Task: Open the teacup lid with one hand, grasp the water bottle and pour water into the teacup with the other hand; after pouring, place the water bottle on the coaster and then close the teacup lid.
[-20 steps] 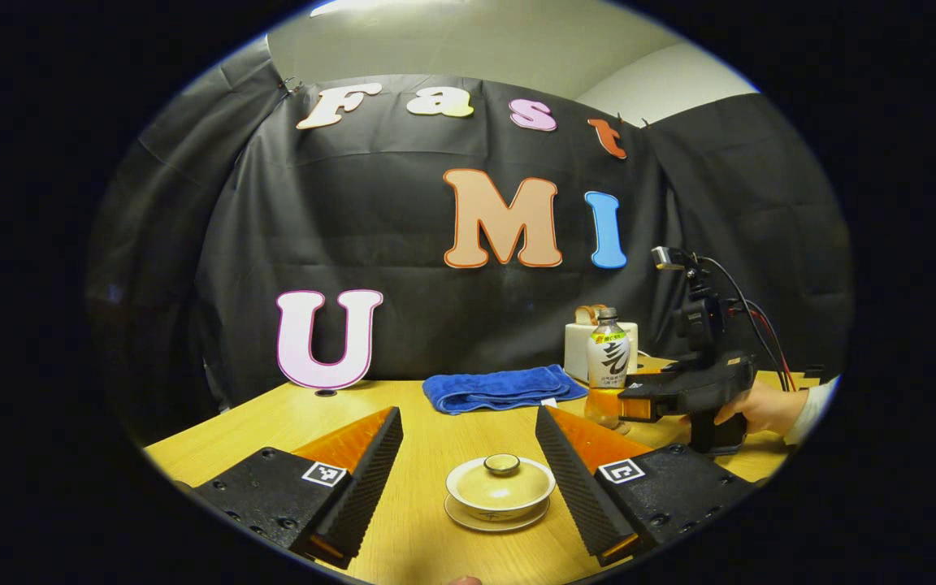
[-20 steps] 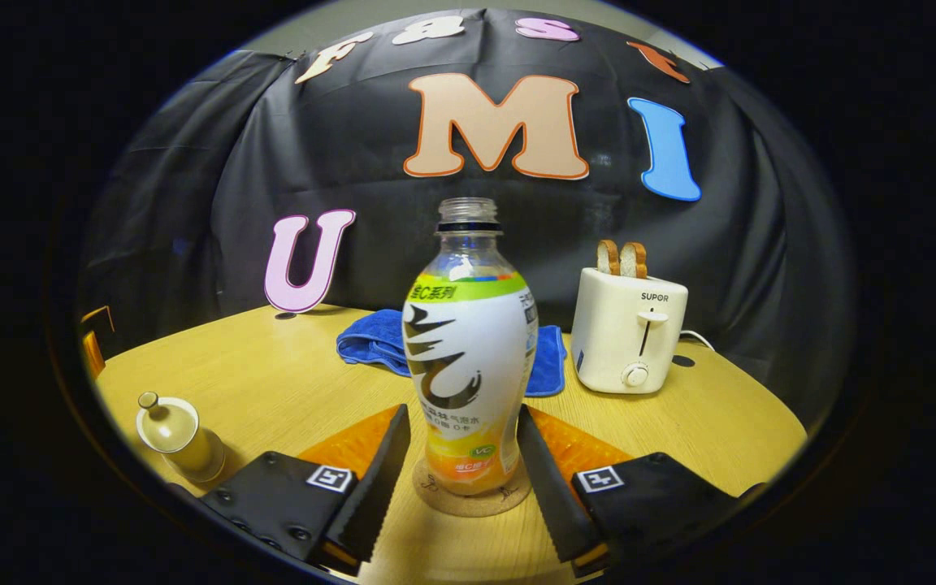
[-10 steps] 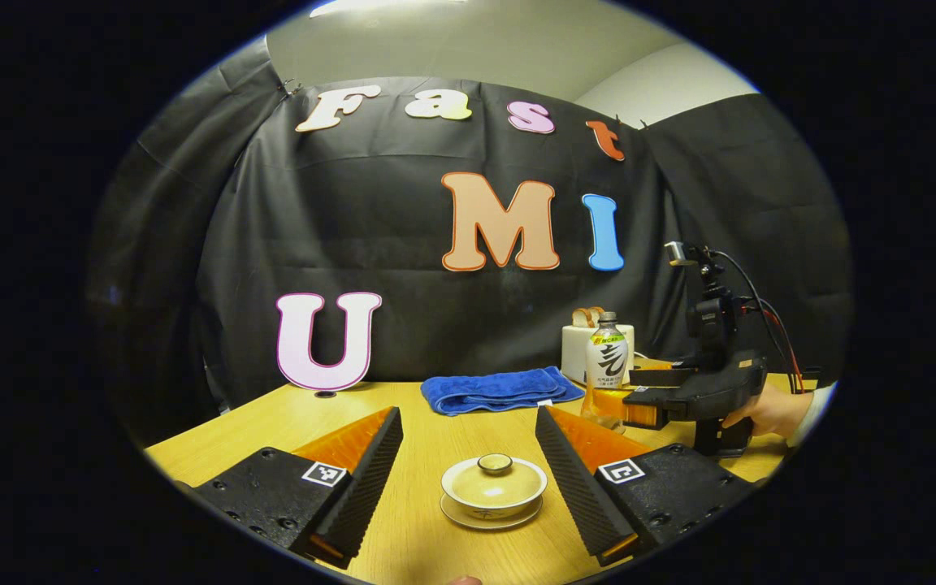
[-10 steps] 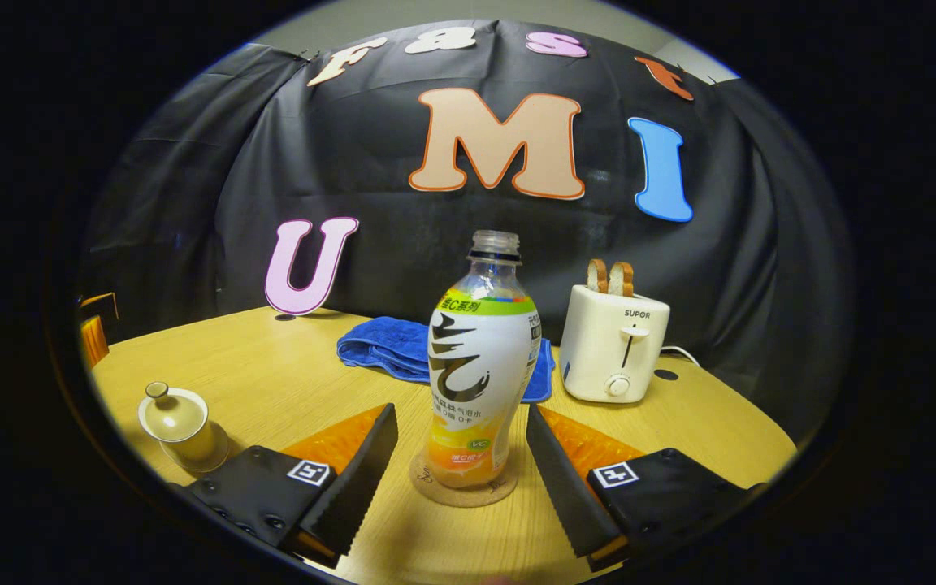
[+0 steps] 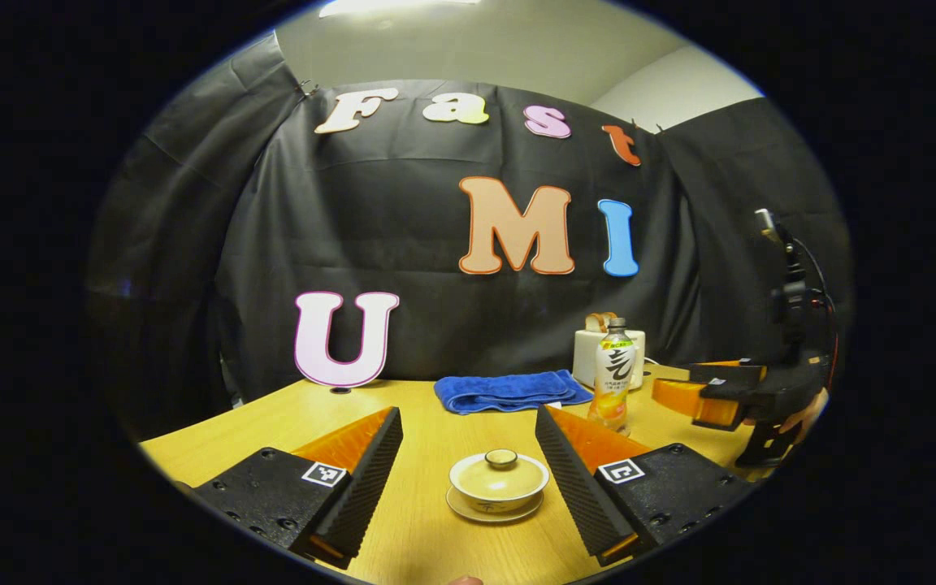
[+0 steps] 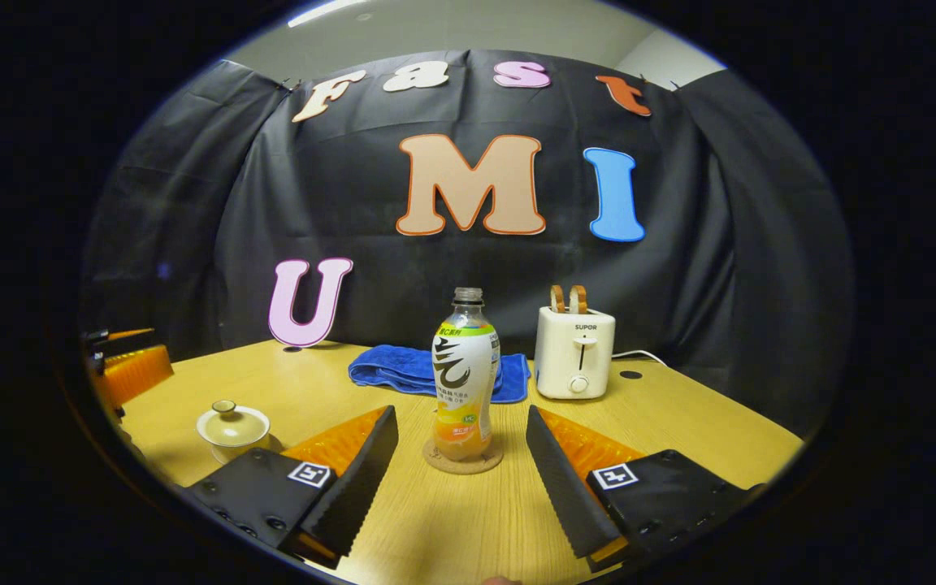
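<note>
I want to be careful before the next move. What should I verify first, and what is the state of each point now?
1. Lid seated on teacup: ok.
2. Water bottle upright on coaster: ok.
3. Left hand-held gripper open, lined up with the teacup: ok.
4. Right hand-held gripper open, not touching the water bottle: ok.
5. Water inside the teacup: cannot tell, the lid covers it.

Glossy glazed teacup (image 5: 499,485), clear plastic water bottle (image 6: 465,375), cork-like coaster (image 6: 463,464), fluffy towel (image 6: 411,370), wood-grain table (image 6: 476,520).
</note>
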The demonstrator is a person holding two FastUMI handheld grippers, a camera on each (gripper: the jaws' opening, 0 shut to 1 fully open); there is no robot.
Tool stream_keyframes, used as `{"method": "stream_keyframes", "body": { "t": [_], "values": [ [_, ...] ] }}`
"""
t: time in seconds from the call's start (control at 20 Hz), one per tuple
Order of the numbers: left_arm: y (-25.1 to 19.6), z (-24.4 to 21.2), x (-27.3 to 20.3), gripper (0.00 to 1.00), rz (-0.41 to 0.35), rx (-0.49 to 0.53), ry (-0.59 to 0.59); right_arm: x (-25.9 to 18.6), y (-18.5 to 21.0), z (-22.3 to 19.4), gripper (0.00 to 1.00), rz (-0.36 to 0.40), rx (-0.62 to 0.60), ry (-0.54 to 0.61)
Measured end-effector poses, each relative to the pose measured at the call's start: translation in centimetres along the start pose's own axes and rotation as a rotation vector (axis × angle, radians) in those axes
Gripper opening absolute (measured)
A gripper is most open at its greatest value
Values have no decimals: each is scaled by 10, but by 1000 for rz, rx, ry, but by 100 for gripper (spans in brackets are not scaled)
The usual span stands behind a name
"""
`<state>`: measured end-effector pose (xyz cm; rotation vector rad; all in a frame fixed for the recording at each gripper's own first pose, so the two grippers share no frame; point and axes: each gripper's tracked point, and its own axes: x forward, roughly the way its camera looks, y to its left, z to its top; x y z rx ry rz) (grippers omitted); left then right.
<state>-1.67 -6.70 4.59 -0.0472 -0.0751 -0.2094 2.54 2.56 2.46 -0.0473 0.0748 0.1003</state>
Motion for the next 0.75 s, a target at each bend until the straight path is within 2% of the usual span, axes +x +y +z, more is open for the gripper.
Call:
{"method": "stream_keyframes", "body": {
  "t": [0.05,0.1,0.15,0.2,0.25,0.3,0.35,0.45,0.55,0.6,0.65,0.7,0.75],
  "values": [
    [4,-3,-2,96,17,-7,5,-9,-1,1,95,-11,-4,-10],
    [9,-5,-5,96,32,-18,9,-17,-3,2,99,-24,-19,-21],
    [13,-8,-6,96,45,-25,16,-24,-6,1,99,-39,-33,-27],
    [15,-11,-9,96,54,-30,22,-30,-6,0,95,-43,-37,-27],
    [17,-12,-11,99,60,-33,25,-35,-4,-3,99,-40,-33,-25],
    [18,-14,-12,95,62,-34,26,-39,-1,-5,99,-33,-27,-18],
    [19,-14,-12,95,64,-35,26,-42,0,-7,95,-30,-23,-11],
    [23,-15,-14,96,73,-31,27,-46,0,-9,99,-36,-19,-9],
    [24,-13,-16,95,77,-23,23,-49,2,-11,99,-32,-10,-5],
    [25,-12,-16,95,79,-16,21,-49,2,-11,95,-31,-4,-2],
    [25,-11,-16,95,80,-11,18,-49,3,-10,99,-28,-4,-4],
    [25,-9,-16,95,82,-6,13,-49,2,-8,99,-29,-13,-11],
    [26,-8,-16,95,83,-1,8,-48,1,-6,95,-33,-22,-18]
  ]
}}
